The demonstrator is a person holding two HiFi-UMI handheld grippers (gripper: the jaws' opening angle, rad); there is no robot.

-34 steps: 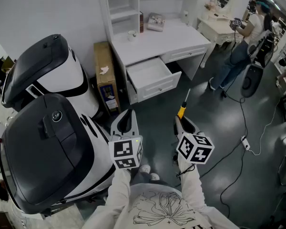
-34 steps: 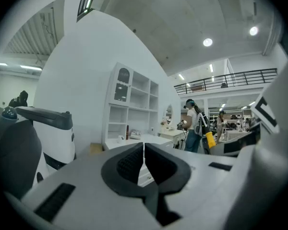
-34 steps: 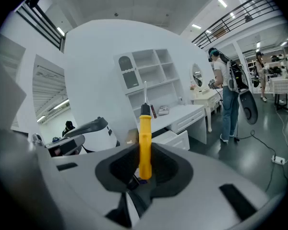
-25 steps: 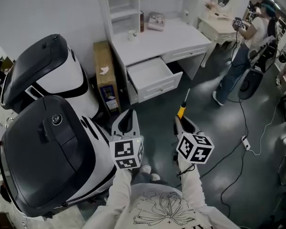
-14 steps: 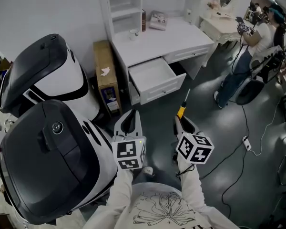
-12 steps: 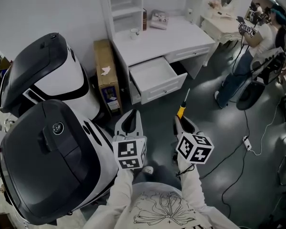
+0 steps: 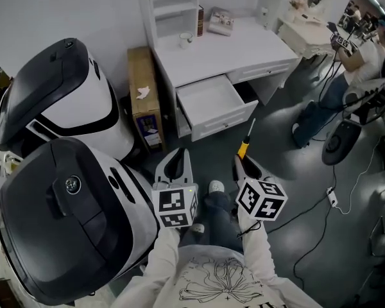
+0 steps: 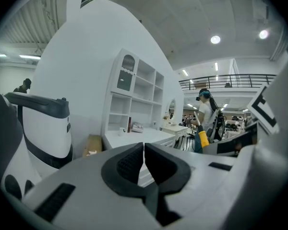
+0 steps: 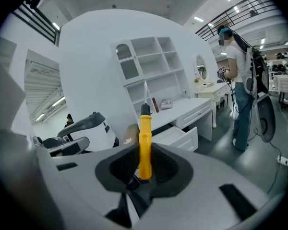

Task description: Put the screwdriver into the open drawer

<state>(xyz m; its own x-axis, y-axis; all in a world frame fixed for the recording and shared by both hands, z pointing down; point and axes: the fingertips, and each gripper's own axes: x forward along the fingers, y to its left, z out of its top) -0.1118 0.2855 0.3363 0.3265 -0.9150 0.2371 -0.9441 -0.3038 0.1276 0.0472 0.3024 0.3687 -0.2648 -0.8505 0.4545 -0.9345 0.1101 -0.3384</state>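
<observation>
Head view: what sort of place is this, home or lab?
Probably a staged lab hall, not a home: a white desk stands on grey floor beside big white-and-black pod machines, with cables trailing across it.

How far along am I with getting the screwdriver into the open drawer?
Done: the drawer of the white desk stands pulled out and looks empty, and the right gripper is clamped on the yellow handle of the screwdriver. In hand: the carry, with the left gripper shut and empty. Left: close the gap to the drawer, lower the screwdriver in and let go.
</observation>
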